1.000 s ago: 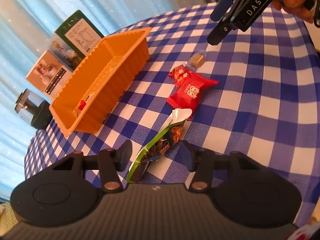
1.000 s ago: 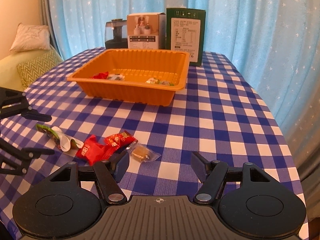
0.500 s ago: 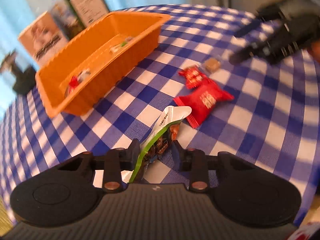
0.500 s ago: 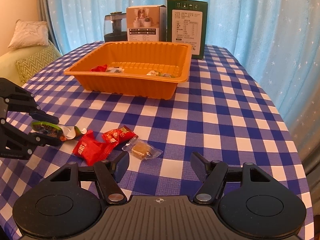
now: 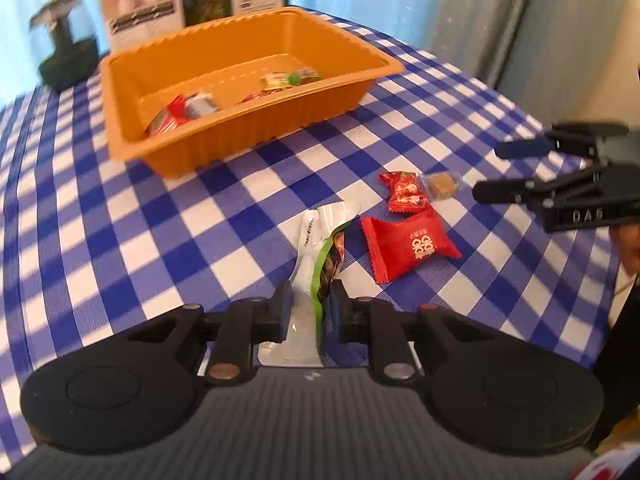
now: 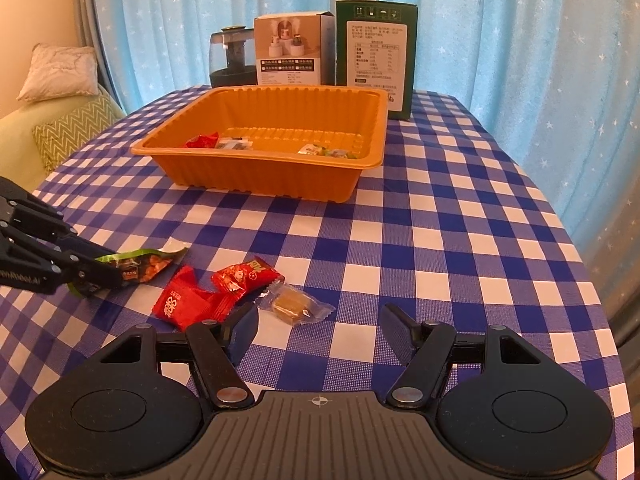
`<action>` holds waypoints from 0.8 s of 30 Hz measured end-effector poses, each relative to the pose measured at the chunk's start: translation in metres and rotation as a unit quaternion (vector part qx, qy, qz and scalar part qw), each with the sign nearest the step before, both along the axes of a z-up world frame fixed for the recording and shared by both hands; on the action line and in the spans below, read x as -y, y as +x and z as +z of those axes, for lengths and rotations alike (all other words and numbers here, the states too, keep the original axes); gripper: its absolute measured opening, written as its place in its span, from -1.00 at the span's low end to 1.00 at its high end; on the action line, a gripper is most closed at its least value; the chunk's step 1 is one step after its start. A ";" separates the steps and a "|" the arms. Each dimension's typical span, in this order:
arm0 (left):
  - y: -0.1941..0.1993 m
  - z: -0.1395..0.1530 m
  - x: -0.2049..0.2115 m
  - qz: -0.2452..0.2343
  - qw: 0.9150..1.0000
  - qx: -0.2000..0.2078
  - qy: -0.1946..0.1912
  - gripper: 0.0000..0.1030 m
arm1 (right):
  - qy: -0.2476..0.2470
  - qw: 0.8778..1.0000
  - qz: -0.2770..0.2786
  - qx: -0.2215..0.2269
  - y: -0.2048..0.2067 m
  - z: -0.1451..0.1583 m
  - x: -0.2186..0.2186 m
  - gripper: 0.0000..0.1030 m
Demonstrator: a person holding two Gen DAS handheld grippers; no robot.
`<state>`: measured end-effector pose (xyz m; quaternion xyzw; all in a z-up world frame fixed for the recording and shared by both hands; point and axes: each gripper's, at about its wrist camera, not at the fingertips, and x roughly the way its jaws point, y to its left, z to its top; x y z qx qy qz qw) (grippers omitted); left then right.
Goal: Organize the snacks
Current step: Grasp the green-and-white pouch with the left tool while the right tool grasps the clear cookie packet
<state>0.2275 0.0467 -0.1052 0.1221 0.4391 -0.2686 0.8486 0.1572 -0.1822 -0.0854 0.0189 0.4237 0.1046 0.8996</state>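
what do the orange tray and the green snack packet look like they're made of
Orange tray: looks like thin moulded plastic, going by its ribbed walls, rolled rim and slight sheen. Green snack packet: apparently glossy printed film with a pale inner side, crinkled and creased where the left tool pinches it.

The tabletop [image 6: 440, 240] is covered by a blue-and-white checked cloth. An orange tray [image 6: 280, 176] is set at its centre, with two boxes [image 6: 294, 50] and a dark jar [image 6: 232, 54] behind it at the far edge. Two red packets [image 6: 188, 300] and a clear-wrapped candy [image 6: 292, 304] are laid near the front, left.
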 end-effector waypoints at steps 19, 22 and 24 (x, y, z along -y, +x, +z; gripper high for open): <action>0.017 -0.011 0.026 -0.013 0.999 0.008 0.041 -0.53 | -0.020 0.999 0.039 -0.008 0.017 -0.012 -0.008 0.32; 0.014 -0.011 0.020 0.008 1.000 0.000 0.026 -0.55 | -0.045 0.996 0.073 -0.011 0.024 -0.017 -0.014 0.32; 0.012 -0.010 0.016 0.023 1.000 -0.008 0.011 -0.57 | -0.053 0.994 0.096 -0.011 0.027 -0.022 -0.019 0.32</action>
